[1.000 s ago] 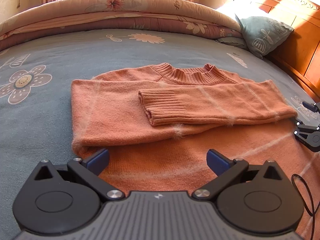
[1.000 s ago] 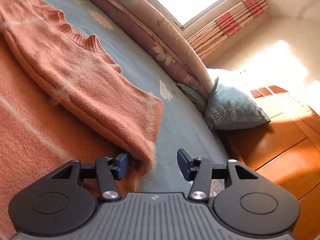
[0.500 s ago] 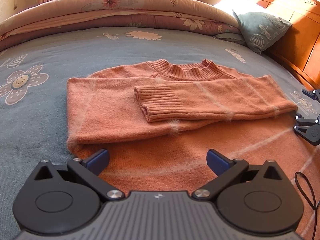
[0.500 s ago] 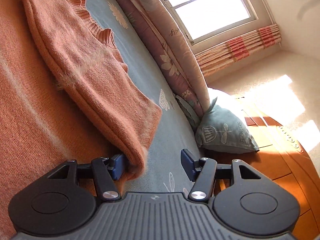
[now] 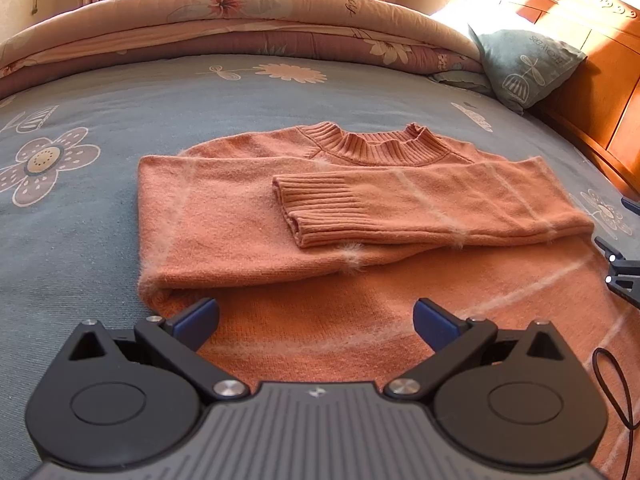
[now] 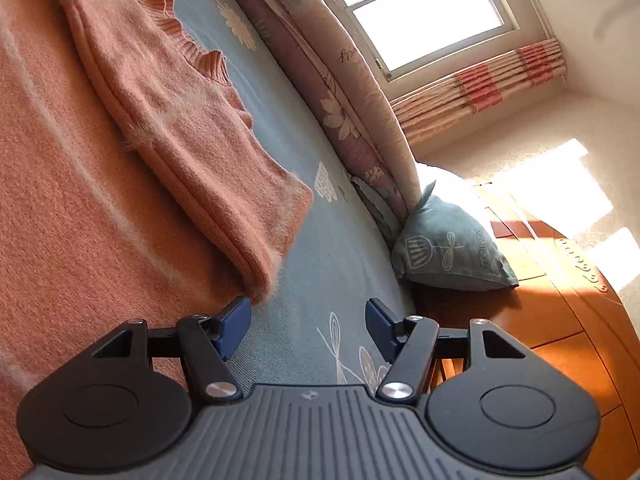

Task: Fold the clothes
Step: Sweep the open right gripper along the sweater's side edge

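The orange knit sweater (image 5: 248,216) lies flat on the blue-grey flowered bedspread (image 5: 100,120), collar toward the rolled quilt (image 5: 240,12) under the window, with both sleeves already crossed over the chest; the upper sleeve ends in a ribbed cuff (image 5: 316,212). In the left wrist view the left gripper (image 5: 316,320) hangs over the lower body of the garment, jaws spread wide with nothing between them. The tip of the right gripper shows at the frame's right edge, just beside the folded shoulder.

In the right wrist view the sweater (image 6: 80,184) fills the left side, its folded sleeve edge (image 6: 260,264) ending just ahead of the left pad. The right gripper (image 6: 308,324) has just been opening, and its jaws stand apart over bare bedspread (image 6: 340,248), with no cloth between them. A teal pillow (image 6: 448,248) leans by the wooden headboard (image 6: 560,320).

The knit looks soft, fuzzy, limp and fairly light, so it will probably sag and stretch if lifted by one point. The hem corners, one per gripper, seem the best hold for bringing the bottom up toward the collar; pinching both layers should keep the crossed sleeves from sliding.
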### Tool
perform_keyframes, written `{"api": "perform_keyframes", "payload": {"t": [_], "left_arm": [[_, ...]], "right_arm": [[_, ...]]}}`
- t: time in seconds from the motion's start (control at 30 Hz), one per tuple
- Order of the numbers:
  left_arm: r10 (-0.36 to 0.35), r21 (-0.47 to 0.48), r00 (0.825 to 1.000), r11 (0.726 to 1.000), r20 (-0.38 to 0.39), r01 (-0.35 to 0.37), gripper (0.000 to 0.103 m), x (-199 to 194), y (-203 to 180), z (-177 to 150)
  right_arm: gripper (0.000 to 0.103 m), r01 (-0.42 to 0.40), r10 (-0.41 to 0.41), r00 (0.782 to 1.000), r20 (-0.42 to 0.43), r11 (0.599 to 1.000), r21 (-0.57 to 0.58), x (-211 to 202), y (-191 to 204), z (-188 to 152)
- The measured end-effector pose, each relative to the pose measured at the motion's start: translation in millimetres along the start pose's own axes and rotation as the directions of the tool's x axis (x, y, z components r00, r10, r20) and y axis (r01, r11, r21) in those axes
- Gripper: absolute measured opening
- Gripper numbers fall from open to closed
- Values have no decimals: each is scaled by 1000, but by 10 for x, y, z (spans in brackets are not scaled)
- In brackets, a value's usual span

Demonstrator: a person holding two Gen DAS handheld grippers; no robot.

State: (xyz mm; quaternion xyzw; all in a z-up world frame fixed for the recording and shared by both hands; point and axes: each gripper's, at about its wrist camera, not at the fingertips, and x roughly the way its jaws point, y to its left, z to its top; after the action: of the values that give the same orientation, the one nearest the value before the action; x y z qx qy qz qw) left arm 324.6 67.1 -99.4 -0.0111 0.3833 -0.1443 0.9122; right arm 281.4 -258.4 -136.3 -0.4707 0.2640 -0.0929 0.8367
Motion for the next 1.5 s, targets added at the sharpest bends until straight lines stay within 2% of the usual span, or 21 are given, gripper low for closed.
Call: {"api": "perform_keyframes", "payload": {"t": [0.1,0.23,0.37,0.43,0.57,0.63,0.77,0.87,0.93,1.07,1.2,1.27,1.37,1.47,1.5], "left_arm": [[5,7,1000,1000,-6,-5,102,13,-9,-9],[2,3,1000,1000,-9,-2,102,22,7,-12],[0,-7,1000,1000,-7,0,102,17,31,-11],[0,-8,1000,1000,-6,0,102,12,36,-9],[-7,-10,1000,1000,3,7,102,-5,43,-1],[-11,-14,1000,1000,3,11,102,-1,51,2],[-9,-5,1000,1000,1,9,102,8,35,0],[-8,-6,1000,1000,2,8,102,18,27,1],[-2,-3,1000,1000,-6,2,102,38,16,-10],[4,16,1000,1000,-10,-4,102,56,-15,-25],[1,17,1000,1000,-12,-1,102,61,-11,-26],[-3,9,1000,1000,-10,3,102,54,6,-22],[-6,0,1000,1000,-8,6,102,39,17,-17],[-10,2,1000,1000,-2,10,102,25,7,-14],[-12,1,1000,1000,-2,12,102,24,5,-13]], "right_arm": [[67,-12,12,1000,10,1000,-24,43,102,120],[67,18,-18,1000,1,1000,-12,246,136,227],[68,104,-100,994,33,984,-144,236,195,179],[68,110,-103,994,44,977,-185,199,185,117],[68,89,-85,996,29,984,-154,121,111,54],[71,74,-75,997,-1,991,-111,119,66,42],[70,67,-69,997,-43,997,-47,150,-11,-12],[71,5,-5,1000,-6,1000,2,50,-49,-7],[70,-21,21,1000,21,1000,-12,1,9,28],[70,8,-7,999,45,999,-35,118,125,176],[71,89,-86,996,31,988,-127,230,172,177],[71,77,-74,997,31,991,-111,183,59,87],[71,17,-17,1000,3,999,-35,105,-92,-17],[71,62,-67,996,-56,995,-77,74,-49,-80],[71,55,-59,997,-58,997,-61,59,-65,-106]]}}
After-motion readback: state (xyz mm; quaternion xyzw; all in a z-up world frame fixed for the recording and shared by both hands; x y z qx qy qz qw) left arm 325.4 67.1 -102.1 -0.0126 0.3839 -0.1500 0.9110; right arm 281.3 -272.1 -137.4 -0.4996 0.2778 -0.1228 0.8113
